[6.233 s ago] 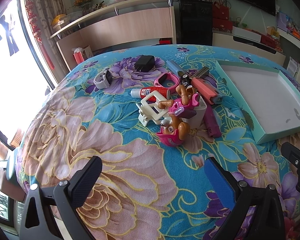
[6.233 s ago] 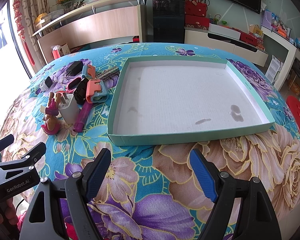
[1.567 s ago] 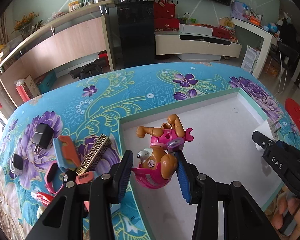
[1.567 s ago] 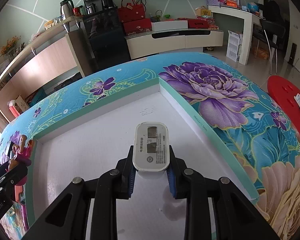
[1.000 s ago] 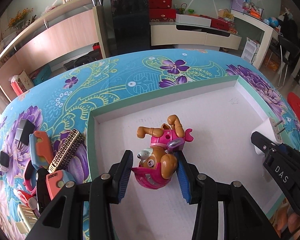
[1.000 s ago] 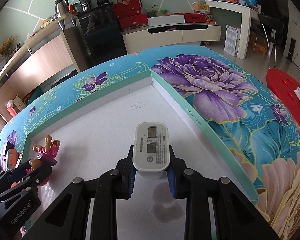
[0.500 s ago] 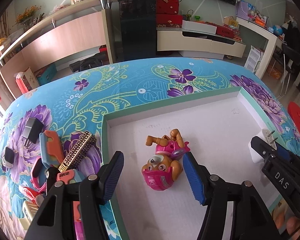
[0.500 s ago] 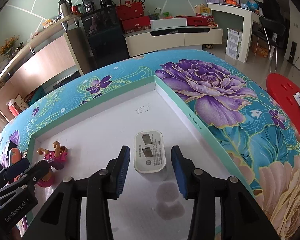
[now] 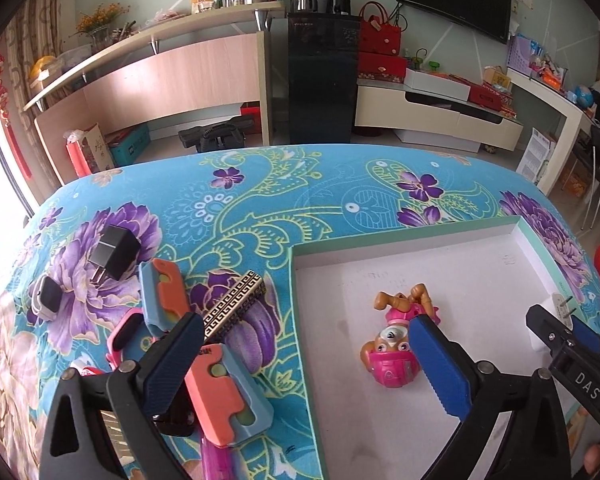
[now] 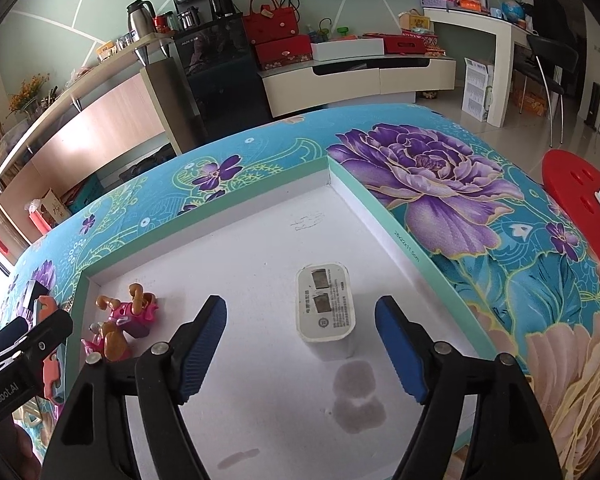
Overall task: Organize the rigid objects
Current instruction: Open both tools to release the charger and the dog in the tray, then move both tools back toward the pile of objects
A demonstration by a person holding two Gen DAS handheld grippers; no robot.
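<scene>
Both tools, the left tool (image 9: 306,356) and right tool (image 10: 300,340), have just spread open, toy (image 9: 394,344) and charger (image 10: 327,312) freed in the tray (image 9: 300,320); withdrawing carelessly, a finger could topple the upright charger.

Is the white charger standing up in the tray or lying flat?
Standing up. The white charger rests on its end on the tray floor, its printed prong face upward, free between the right gripper pads.
</scene>
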